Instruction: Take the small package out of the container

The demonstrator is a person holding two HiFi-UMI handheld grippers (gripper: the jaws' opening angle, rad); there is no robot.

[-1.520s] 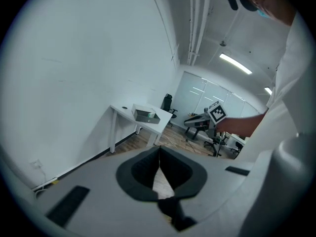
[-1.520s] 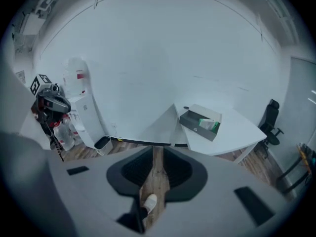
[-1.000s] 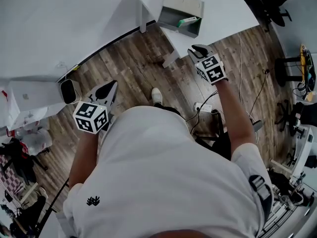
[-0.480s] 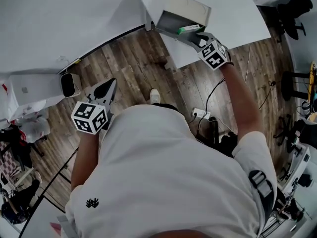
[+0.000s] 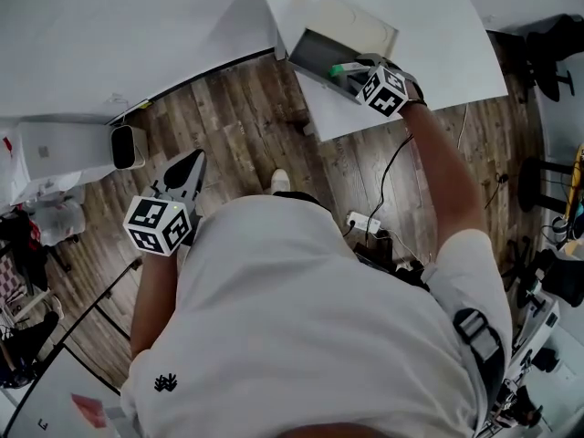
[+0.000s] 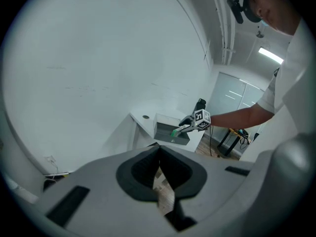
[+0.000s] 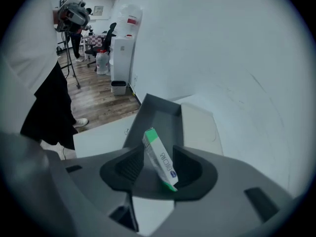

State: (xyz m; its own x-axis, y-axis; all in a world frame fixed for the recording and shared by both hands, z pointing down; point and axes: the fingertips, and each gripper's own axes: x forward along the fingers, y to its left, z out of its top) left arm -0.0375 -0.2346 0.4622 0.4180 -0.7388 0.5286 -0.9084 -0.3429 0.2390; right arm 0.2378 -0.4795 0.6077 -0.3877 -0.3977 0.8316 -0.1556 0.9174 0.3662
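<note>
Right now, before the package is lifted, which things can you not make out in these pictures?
- Head view: the lower part of the small package and the container around it, hidden by the right gripper, whose jaws have just been opening around the package.
- Right gripper view: the package's print, too blurred to read.
- Left gripper view: the package, only a tiny green speck.

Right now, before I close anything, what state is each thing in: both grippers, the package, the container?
small package: tilted, in the container, not gripped.
container: open-topped, on the white table.
right gripper: open, jaws have just been opening, one on each side of the small package, pads not pressing.
left gripper: shut, empty.
</note>
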